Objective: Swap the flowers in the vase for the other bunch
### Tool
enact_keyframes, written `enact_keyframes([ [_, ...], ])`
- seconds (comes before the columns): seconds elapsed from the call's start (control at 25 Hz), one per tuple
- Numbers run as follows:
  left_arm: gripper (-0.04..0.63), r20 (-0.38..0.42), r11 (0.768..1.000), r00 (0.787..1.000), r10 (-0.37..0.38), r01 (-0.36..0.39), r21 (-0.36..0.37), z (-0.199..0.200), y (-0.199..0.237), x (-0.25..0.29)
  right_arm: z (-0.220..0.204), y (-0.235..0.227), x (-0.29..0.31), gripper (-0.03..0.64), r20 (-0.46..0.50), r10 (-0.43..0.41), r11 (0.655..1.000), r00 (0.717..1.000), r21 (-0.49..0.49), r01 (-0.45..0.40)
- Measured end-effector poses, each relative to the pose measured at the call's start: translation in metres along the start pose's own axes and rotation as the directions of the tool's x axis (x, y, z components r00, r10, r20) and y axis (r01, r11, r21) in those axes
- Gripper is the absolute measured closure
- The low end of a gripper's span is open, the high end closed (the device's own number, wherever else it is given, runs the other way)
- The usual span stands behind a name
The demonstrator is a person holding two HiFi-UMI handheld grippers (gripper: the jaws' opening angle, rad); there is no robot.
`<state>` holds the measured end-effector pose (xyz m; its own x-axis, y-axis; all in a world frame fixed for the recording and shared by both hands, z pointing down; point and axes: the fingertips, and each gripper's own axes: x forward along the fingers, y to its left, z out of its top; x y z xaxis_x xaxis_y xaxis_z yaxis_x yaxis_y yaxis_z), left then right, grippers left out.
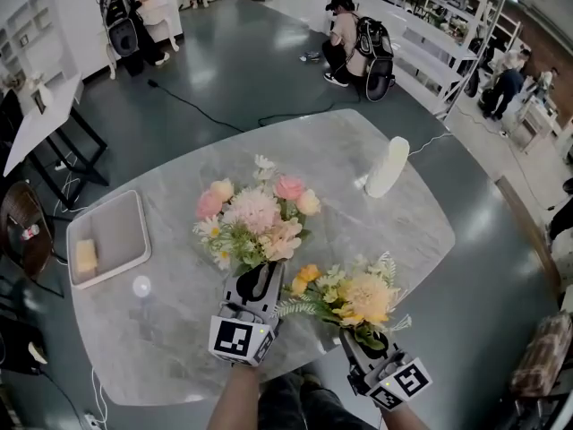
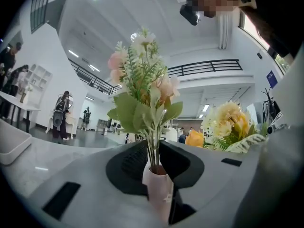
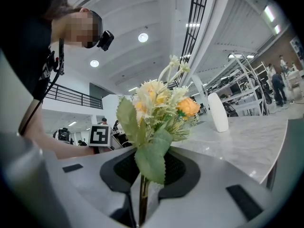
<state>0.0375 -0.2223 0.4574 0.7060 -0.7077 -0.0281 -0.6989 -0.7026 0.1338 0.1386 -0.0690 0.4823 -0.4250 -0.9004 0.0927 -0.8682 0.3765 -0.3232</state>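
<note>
Yellow-orange bunch [image 3: 159, 110], stems tight in jaws of the right gripper [image 3: 140, 198] (white object [image 3: 218, 112] beyond, on table [image 3: 256, 144])

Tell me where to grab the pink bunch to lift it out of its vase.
Grip the pink bunch's bare stems just above the vase mouth, below the leaves, coming level from the side: they stand upright and bundled, and the blooms above might crush. The left claw clamps the vase; the right claw is shut on the yellow bunch, so free it first.
</note>
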Motion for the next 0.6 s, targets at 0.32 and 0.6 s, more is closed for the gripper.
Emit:
enact_keyframes([
  [0.32, 0.522, 0.049, 0.999, 0.999, 0.020, -0.022, 0.034, 0.018, -0.004, -0.004, 0.004, -0.002, -0.002, 0.522, 0.013, 0.010, 1.000, 1.000, 0.012, -0.010],
  [0.6, 0.522, 0.096, 0.998, 0.994, 0.050, -0.053, 0.035, 0.038, -0.008, -0.003, 0.015, -0.009, -0.008, 0.522, 0.030, 0.030, 0.999, 0.999, 0.017, -0.030],
])
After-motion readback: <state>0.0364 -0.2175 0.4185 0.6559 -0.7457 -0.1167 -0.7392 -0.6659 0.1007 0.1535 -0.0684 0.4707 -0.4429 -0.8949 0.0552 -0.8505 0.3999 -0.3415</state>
